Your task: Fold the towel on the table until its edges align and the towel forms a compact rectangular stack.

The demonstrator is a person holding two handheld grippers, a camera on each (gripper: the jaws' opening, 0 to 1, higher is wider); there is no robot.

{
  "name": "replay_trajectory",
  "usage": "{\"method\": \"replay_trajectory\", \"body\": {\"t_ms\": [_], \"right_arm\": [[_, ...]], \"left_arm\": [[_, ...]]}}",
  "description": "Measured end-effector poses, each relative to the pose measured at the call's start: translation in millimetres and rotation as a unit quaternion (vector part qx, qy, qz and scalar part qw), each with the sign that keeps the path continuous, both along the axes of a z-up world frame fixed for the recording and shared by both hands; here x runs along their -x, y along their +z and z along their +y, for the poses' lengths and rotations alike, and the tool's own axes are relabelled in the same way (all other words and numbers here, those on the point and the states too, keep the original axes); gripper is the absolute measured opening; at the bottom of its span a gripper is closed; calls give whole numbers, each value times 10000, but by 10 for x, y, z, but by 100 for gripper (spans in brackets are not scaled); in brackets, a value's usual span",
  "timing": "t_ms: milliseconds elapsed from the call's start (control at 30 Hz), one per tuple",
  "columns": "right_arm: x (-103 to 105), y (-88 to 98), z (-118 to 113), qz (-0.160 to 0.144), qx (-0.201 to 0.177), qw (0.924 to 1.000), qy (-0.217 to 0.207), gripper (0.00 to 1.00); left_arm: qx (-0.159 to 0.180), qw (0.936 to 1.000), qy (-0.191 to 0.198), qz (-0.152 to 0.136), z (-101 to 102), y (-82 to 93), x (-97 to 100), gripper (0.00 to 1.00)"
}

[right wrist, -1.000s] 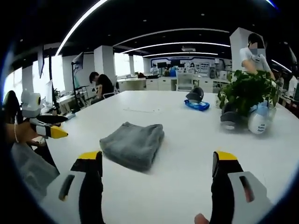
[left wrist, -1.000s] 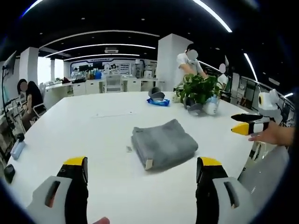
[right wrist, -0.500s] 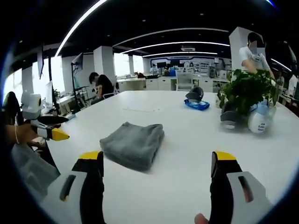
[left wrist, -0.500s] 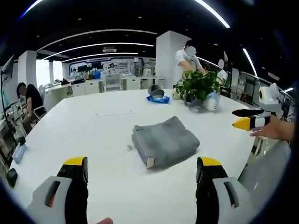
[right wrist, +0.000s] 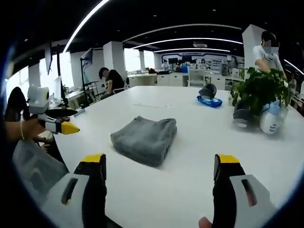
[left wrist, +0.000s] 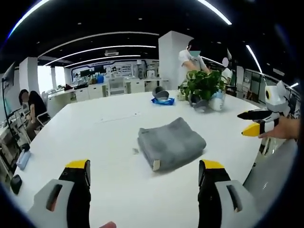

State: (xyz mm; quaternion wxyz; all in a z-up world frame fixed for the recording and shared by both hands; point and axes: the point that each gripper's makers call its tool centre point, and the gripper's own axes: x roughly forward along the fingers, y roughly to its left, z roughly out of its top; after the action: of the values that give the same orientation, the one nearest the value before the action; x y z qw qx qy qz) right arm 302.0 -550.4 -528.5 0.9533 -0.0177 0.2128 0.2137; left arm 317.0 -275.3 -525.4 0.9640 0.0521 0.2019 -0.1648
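The towel (left wrist: 171, 144) lies on the white table (left wrist: 95, 137) as a thick grey rectangle, its layers stacked with the edges close to flush and a small white tag showing at its near corner, so the folding looks finished or nearly so. In the left gripper view it sits just past the jaw tips, toward one o'clock of the left gripper (left wrist: 142, 178); in the right gripper view the towel (right wrist: 145, 139) is ahead toward eleven o'clock of the right gripper (right wrist: 160, 173). Both pairs of jaws are spread wide with nothing between them, and neither touches the cloth, which fits hands drawn clear so the stack rests undisturbed and in plain sight. Each gripper also appears in the other's view, out at the table edge: the right one at three o'clock in the left gripper view, the left one at nine o'clock in the right gripper view. A potted plant (left wrist: 203, 85) and a blue object (left wrist: 161, 100) stand at the far side of the table, well apart from the towel.
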Motion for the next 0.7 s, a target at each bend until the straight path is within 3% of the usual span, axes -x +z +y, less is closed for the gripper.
{"method": "replay_trajectory", "body": {"t_ms": [167, 400, 567, 700], "right_arm": [[-16, -14, 31, 57, -92, 9999, -56, 94], [-5, -89, 132, 99, 280, 9994, 160, 94], [-75, 55, 17, -153, 113, 9997, -142, 94], [-123, 61, -79, -131, 28, 9995, -299, 94]], "left_arm": [[101, 9999, 42, 46, 23, -15, -20, 97], [77, 9999, 34, -75, 16, 24, -15, 96], [29, 10000, -14, -28, -9, 3, -14, 97], [95, 9999, -54, -56, -41, 30, -18, 97]]}}
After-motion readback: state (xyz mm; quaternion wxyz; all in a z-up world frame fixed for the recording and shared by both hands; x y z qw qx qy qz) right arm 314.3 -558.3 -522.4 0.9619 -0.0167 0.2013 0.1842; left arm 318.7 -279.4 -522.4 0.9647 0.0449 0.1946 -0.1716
